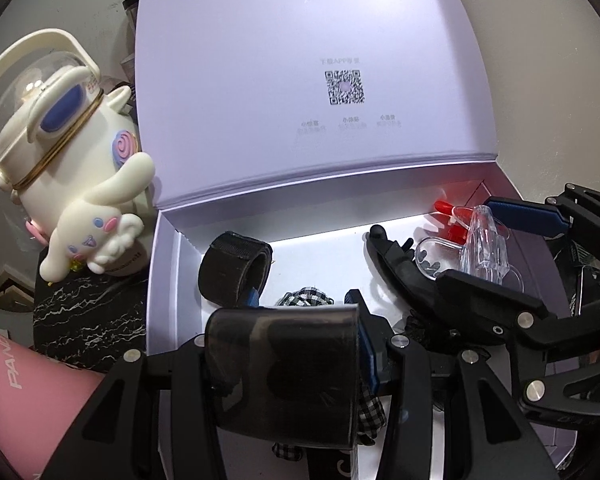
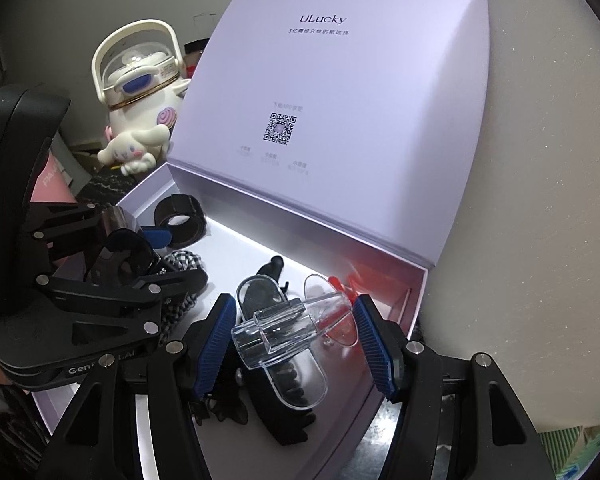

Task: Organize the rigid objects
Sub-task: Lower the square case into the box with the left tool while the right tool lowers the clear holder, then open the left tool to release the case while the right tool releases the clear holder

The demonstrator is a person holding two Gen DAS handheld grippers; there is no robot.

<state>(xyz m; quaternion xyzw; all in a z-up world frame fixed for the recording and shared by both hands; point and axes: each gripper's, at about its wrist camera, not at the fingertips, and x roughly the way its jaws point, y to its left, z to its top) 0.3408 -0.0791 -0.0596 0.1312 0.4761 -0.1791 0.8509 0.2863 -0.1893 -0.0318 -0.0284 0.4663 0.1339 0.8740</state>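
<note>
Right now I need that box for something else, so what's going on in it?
A person is sorting small things into the open lilac box. The left hand-held gripper holds a smoky dark cup over the box's left end. The right hand-held gripper holds a clear plastic piece above the right end. A black strap roll, checked cloth and red bits already lie inside.

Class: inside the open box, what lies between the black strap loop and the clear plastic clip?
A black-and-white checkered cloth piece lies between the strap loop and clear clip, in the right wrist view.
</note>
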